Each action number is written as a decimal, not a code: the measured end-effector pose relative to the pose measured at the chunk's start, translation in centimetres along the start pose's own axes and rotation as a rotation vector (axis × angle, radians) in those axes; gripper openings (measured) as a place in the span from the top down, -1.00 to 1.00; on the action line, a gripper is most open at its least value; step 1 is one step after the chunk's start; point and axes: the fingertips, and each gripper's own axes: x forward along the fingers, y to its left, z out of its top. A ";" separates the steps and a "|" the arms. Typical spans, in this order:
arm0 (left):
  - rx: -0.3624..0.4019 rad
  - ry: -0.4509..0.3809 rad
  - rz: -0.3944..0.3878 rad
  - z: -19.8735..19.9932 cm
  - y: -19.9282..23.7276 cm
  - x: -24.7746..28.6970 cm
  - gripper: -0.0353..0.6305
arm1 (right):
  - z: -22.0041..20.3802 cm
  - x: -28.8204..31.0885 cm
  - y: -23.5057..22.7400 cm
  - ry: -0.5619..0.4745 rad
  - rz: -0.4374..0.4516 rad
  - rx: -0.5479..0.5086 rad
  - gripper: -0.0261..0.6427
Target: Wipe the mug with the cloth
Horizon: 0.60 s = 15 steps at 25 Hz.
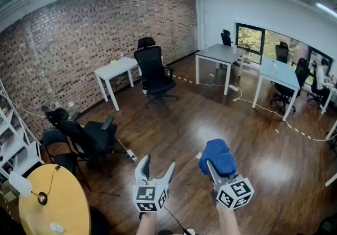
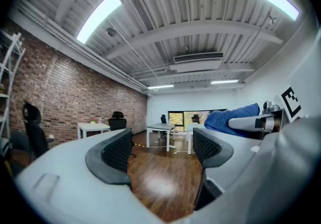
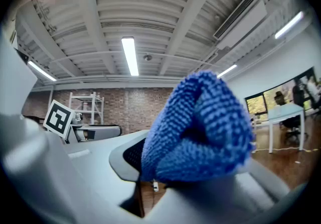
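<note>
Between right gripper (image 1: pixel 215 168) jaws: blue cloth (image 1: pixel 217 155) bunched, bulging forward past tips.

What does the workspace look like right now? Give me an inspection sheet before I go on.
Surface: no work surface under the grippers; wood floor below, round yellow table at lower left.
Job's things: blue cloth in the right gripper; no mug seen.
Clutter: small items on the yellow table, too small to tell.
Grippers: left gripper open, empty; right gripper shut on the blue cloth.
Cables: power strip with its lead on the floor beside the black chairs.
Surroundings: brick wall, white desk, windows.
</note>
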 end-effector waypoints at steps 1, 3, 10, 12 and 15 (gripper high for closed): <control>-0.006 -0.004 0.035 0.1 1.5 -1.3 -0.24 | -0.4 1.1 1.8 0.011 0.040 0.001 0.74; -0.013 -0.012 0.105 0.4 4.7 -4.1 -0.24 | -1.2 3.3 5.6 0.031 0.121 0.000 0.74; 0.007 -0.014 0.502 2.0 15.5 -21.5 -0.24 | -2.9 9.2 23.8 0.087 0.538 0.016 0.74; 0.003 -0.005 0.613 1.9 17.8 -28.8 -0.24 | -4.0 8.8 29.4 0.114 0.622 0.029 0.74; -0.025 -0.004 0.746 0.7 20.6 -39.5 -0.15 | -6.1 7.4 38.4 0.147 0.729 0.039 0.74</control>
